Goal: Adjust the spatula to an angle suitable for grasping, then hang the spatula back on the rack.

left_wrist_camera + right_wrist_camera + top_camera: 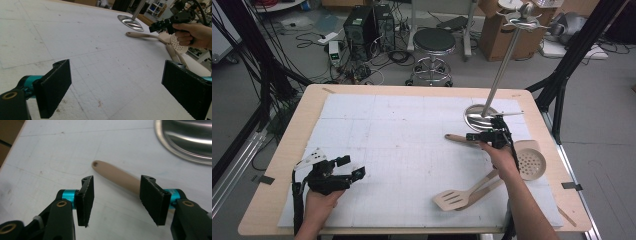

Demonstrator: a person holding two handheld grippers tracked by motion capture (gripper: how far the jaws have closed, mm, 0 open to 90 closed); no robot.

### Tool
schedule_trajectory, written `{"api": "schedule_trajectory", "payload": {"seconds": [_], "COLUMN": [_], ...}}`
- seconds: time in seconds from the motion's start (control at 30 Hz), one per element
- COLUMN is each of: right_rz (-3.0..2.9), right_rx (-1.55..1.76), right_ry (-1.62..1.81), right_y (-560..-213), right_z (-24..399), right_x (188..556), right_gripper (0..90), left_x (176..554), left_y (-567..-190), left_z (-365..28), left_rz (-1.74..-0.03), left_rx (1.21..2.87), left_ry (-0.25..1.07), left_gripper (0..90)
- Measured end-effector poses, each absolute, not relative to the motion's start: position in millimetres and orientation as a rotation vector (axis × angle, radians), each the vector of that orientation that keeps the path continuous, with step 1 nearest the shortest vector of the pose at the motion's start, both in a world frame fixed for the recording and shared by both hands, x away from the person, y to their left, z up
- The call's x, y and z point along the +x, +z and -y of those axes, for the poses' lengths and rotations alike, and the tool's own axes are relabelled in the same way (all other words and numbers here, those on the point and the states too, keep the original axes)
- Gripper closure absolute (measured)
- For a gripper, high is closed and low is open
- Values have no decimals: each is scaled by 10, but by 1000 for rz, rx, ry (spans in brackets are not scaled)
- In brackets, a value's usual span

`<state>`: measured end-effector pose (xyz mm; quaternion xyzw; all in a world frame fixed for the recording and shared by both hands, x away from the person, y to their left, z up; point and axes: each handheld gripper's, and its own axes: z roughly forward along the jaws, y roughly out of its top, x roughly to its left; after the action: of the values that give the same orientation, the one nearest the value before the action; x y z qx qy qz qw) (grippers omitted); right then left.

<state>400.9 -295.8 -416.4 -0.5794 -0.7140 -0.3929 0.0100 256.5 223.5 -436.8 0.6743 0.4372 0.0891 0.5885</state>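
Note:
A beige skimmer (530, 161) lies on the white foam mat, its long handle (117, 176) pointing left toward the mat's middle. My right gripper (473, 136) hovers over that handle's end. In the right gripper view its jaws (117, 180) stand open on either side of the handle, and the pads touch nothing. A beige slotted spatula (452, 199) and a second wooden-handled utensil (486, 187) lie crossed near the front right. My left gripper (354, 166) rests open at the front left with nothing between its pads (53, 86).
A metal hanging stand with a round shiny base (481, 116) and a tall pole (504, 60) rises just behind my right gripper. The mat (402, 125) covers a wooden table (287, 145). A stool (433, 42) and cables lie on the floor beyond.

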Motion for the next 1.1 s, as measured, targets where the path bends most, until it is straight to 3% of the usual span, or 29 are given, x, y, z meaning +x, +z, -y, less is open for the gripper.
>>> {"api": "schedule_trajectory", "payload": {"seconds": [0.73,1.1], "right_rz": [2373,2514], "right_rx": [-1787,-1686], "right_ry": [-1087,-926], "right_y": [-4161,-4230], "right_z": [3440,3451], "right_x": [4028,4134], "right_gripper": [374,415], "left_x": [2593,2577], "left_y": [-4380,-4398], "left_z": [-2199,-2222], "left_rz": [-1025,-1040], "left_rx": [1579,1585], "left_ry": [199,202], "left_gripper": [96,96]}}
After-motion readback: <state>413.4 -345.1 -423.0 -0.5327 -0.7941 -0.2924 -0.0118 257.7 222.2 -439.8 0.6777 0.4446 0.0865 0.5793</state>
